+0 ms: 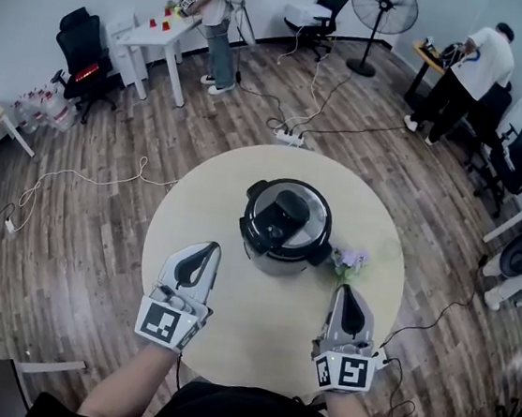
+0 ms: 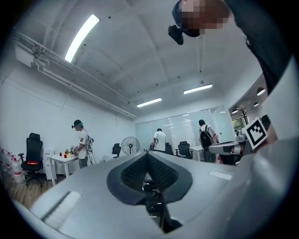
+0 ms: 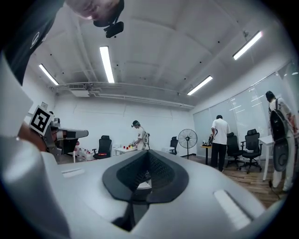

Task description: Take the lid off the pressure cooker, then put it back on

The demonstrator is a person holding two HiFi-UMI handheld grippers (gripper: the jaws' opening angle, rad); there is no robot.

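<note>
In the head view the pressure cooker stands near the middle of the round table, its black lid seated on top. My left gripper hovers to the cooker's lower left, jaws shut with nothing between them. Below and right of the cooker is my right gripper, likewise shut and empty. Both point away from me, level, clear of the cooker. In the left gripper view the shut jaws fill the lower frame; the right gripper view shows its shut jaws the same way. The cooker is hidden in both.
A small bunch of purple flowers lies on the table right of the cooker. People stand at a white table and a desk far off. A floor fan, office chairs and floor cables surround the table.
</note>
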